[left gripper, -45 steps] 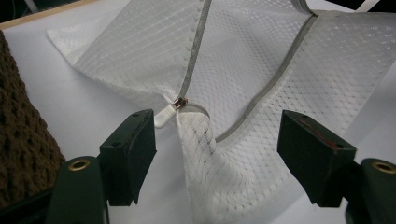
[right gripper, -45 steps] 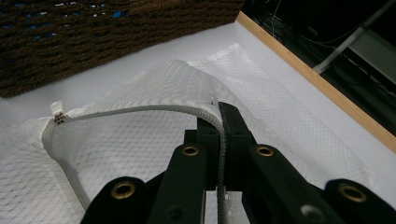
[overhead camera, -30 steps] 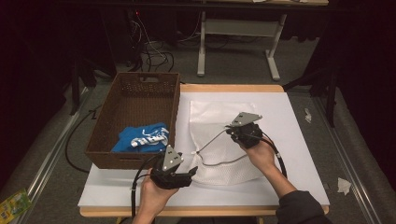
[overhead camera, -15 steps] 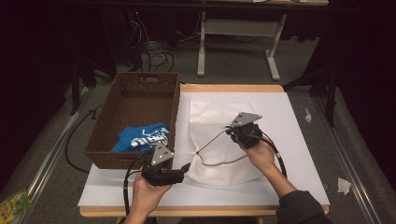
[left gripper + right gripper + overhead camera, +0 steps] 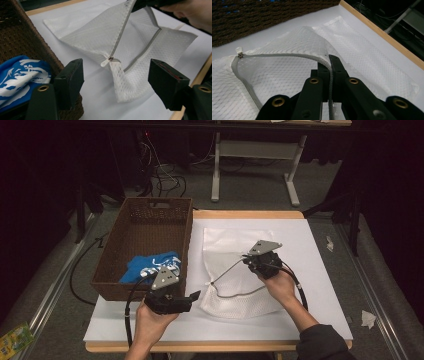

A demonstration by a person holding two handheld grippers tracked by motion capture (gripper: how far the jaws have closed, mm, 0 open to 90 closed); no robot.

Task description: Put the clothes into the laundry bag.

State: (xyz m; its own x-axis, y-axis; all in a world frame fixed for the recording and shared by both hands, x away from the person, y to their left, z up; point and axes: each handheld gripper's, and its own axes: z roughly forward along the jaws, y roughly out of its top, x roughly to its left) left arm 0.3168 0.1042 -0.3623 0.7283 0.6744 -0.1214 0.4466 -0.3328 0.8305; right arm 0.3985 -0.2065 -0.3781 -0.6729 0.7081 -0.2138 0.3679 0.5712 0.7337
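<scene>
1. High view: white mesh bag (image 5: 235,265) lies on the desk (image 5: 320,270), just right of the wicker basket (image 5: 145,240).
2. Right gripper (image 5: 252,260) has its fingers clamped on the bag's grey zipper tape (image 5: 287,55), lifting that edge off the desk. In the right gripper view the tape runs down between the closed fingers.
3. Bag mouth is unzipped and gapes; zipper pull (image 5: 107,61) sits at the bag's left edge, the side toward the basket.
4. Left gripper (image 5: 194,296) hovers at the near left, close to the basket's near right corner, fingers pointing right at the bag. Fingers wide apart, nothing between them, not touching the mesh.
5. Blue printed garment (image 5: 150,267) lies in the near end of the basket.
</scene>
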